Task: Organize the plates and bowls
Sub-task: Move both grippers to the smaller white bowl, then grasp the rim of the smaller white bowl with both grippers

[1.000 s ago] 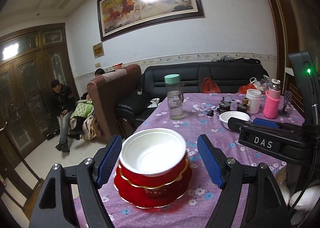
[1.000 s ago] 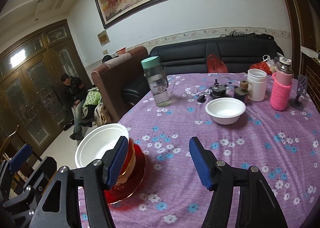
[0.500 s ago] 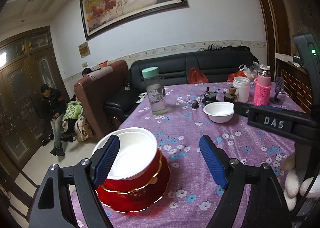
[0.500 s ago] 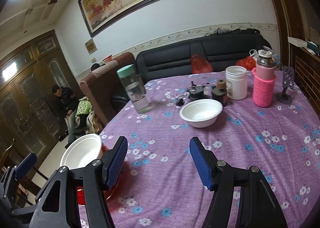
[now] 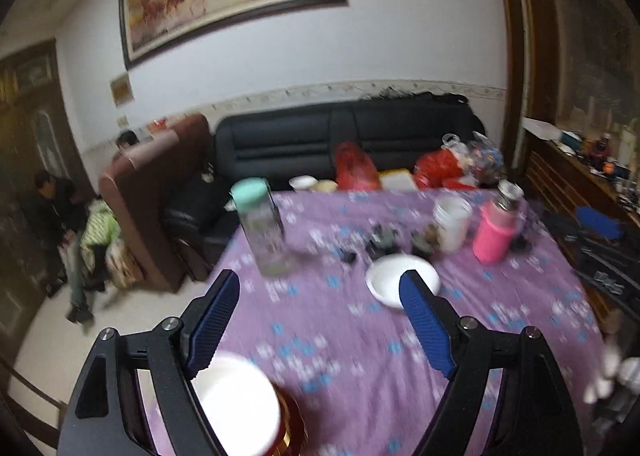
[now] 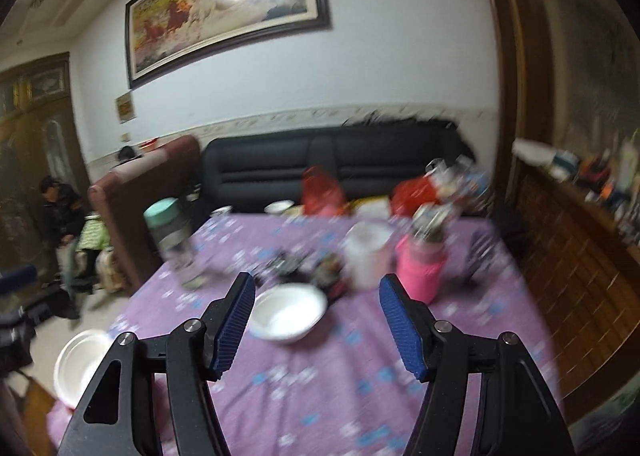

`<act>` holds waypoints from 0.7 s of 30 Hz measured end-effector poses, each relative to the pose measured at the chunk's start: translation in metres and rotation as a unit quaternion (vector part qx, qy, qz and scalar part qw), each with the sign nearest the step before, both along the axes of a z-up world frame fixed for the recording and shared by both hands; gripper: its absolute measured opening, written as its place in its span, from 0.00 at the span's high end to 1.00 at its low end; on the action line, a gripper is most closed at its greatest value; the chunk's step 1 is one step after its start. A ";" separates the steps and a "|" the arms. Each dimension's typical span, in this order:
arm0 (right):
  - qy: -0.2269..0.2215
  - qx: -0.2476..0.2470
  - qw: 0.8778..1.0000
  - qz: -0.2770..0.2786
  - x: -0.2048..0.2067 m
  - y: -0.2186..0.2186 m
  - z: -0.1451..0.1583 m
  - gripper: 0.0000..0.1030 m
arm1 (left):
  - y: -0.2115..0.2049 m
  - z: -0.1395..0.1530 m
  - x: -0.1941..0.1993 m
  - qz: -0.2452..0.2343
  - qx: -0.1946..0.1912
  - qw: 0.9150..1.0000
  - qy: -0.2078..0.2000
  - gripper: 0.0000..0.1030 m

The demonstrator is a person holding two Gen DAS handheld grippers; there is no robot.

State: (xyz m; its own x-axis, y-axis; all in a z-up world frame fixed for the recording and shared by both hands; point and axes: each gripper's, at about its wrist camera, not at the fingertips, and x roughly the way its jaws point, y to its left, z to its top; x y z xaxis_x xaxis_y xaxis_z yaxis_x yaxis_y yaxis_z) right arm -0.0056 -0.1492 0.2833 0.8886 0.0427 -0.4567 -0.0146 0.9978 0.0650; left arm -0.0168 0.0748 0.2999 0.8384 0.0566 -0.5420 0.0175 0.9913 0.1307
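Note:
A white bowl (image 5: 236, 408) sits stacked on a red bowl with a gold rim (image 5: 290, 422) at the near left of the purple flowered table (image 5: 340, 336); it also shows in the right wrist view (image 6: 80, 362). A second white bowl (image 6: 288, 312) stands alone mid-table, and shows in the left wrist view (image 5: 386, 284). My left gripper (image 5: 320, 320) is open and empty, above and to the right of the stack. My right gripper (image 6: 316, 322) is open and empty, with the lone bowl just ahead between its fingers. Both views are blurred.
A clear bottle with a green lid (image 5: 262, 228) stands at the left. A white jar (image 5: 452, 222), a pink-sleeved flask (image 5: 496, 232) and small dark items (image 5: 382, 242) stand behind the lone bowl. A black sofa (image 5: 344, 144) lies beyond the table.
Both grippers have swung right and forward. The red-and-white stack has slid to the lower left of both views. The lone white bowl now lies close ahead of my right gripper.

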 end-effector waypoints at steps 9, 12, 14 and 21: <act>0.055 0.077 0.995 -0.003 0.070 -0.027 -0.035 0.25 | -0.020 -0.052 0.113 0.023 -0.030 0.994 0.102 0.21; 0.099 0.113 0.989 0.010 0.097 -0.024 -0.084 0.25 | -0.024 -0.097 0.144 0.010 -0.067 0.986 0.152 0.21; 0.120 0.121 0.985 0.014 0.112 -0.024 -0.107 0.25 | -0.027 -0.124 0.163 0.011 -0.080 0.981 0.178 0.21; 0.188 0.156 0.969 0.020 0.167 -0.024 -0.187 0.29 | -0.041 -0.203 0.213 0.017 -0.102 0.967 0.233 0.21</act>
State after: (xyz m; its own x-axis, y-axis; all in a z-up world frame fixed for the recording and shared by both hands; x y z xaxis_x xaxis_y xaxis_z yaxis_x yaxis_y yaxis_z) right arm 0.1616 -0.1736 0.0963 0.6569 0.2619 -0.7070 0.0306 0.9277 0.3722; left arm 0.1961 0.0339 0.0969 0.5008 -0.0689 -0.8628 -0.0055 0.9966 -0.0827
